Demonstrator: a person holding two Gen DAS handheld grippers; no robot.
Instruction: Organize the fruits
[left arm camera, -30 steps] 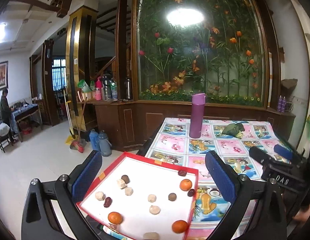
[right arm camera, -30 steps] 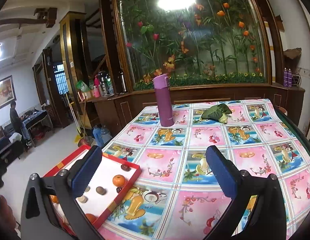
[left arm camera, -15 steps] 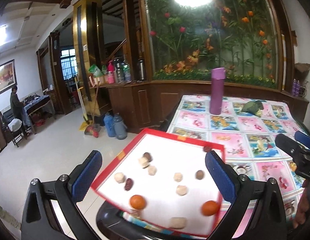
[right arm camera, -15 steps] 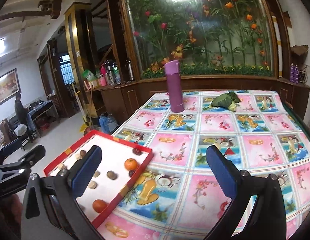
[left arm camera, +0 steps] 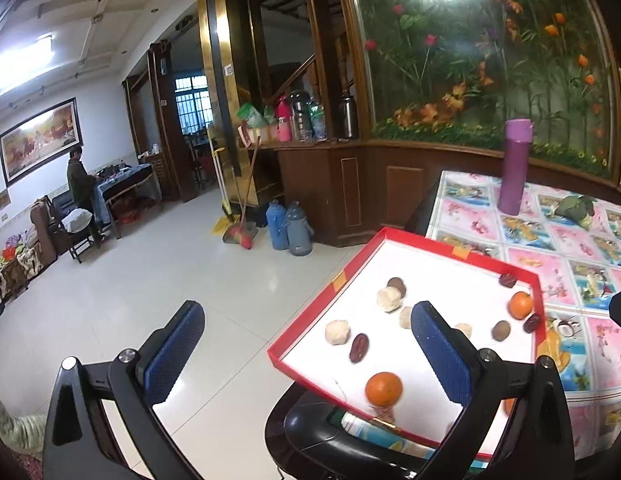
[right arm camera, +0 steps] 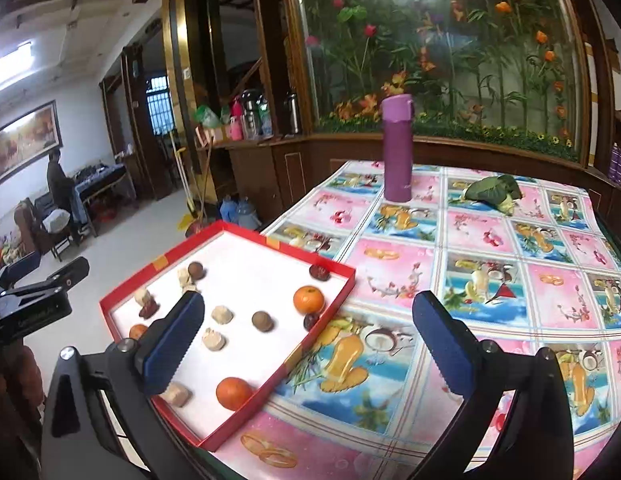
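On the table (right arm camera: 490, 248), at its left corner and partly over the edge, lies the red tray (right arm camera: 330, 312), shallow and wide so that the fruits are spread loose in it, mixed and apart: oranges (right arm camera: 308, 299), pale lumps (right arm camera: 221, 314), brown nuts (right arm camera: 263, 321) and dark dates (right arm camera: 319, 272). Behind it stands a purple flask (right arm camera: 397, 148), well apart from the work. Both tongs are wide open and hold nothing: the right gripper (right arm camera: 308, 344) hangs above the tray's near side, the left gripper (left arm camera: 306, 354) beside its outer corner, probably to choose a fruit.
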